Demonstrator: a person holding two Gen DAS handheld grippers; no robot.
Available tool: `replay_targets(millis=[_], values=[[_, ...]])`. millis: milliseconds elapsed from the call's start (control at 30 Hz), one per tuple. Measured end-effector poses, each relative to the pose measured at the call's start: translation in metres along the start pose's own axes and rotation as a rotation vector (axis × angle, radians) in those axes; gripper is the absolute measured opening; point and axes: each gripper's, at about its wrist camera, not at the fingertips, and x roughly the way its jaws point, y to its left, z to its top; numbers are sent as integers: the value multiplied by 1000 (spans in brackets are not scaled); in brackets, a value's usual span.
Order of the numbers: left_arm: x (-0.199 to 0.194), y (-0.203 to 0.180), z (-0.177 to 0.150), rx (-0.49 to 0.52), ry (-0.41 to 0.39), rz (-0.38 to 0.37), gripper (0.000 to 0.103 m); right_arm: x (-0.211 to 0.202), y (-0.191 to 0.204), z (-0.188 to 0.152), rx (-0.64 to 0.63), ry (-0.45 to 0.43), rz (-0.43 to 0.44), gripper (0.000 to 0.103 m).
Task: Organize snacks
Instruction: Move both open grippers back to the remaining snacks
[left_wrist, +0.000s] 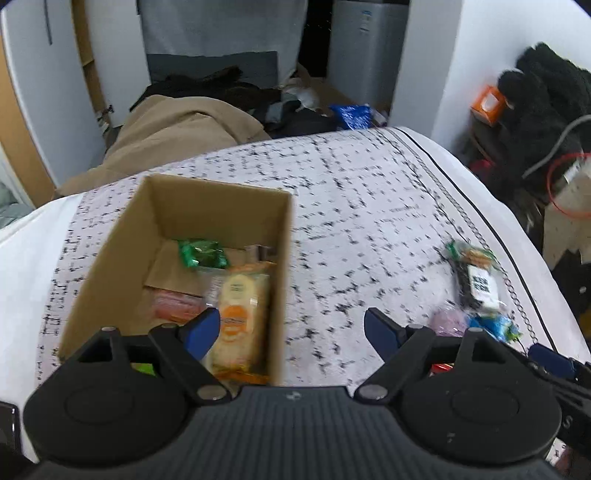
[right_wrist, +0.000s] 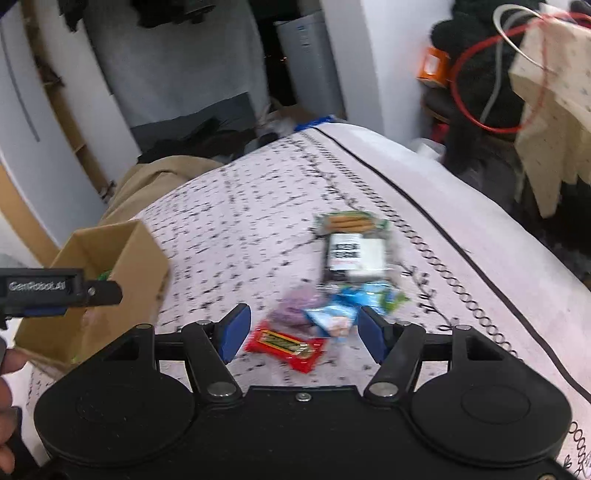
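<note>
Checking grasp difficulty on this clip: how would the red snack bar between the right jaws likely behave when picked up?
The red snack bar lies flat on the patterned cloth, so it probably won't roll. Its glossy wrapper looks slippery, with loose crimped ends. It seems small and light; the open right gripper could likely lift it easily.

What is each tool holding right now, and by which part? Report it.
Nothing is held. The left tool is open and empty above the cardboard box. The right tool is open over the red snack packet, not gripping it.

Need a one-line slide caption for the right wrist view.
Open right tongs hover over a red candy bar amid loose snacks, cardboard box at left.
</note>
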Motion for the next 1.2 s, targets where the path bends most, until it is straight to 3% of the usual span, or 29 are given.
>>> replay_targets(millis=[367,600,933,1033,1133,1200], values=[[17,-57,-11,62,54,-9,84,22,-46,-2,108,14,11,57],[35,-84,-12,41,81,0,84,36,-71,0,230,-10,7,57],[63,-114,-30,83,138,26,84,65,-82,-3,295,24,57,57],[69,-122,-33,102,143,46,84,69,-83,-5,291,40,54,53],[74,-125,-36,106,148,46,84,71,-84,-6,292,50,69,37],[76,-127,-38,107,146,49,84,70,-85,-7,295,54,78,34]])
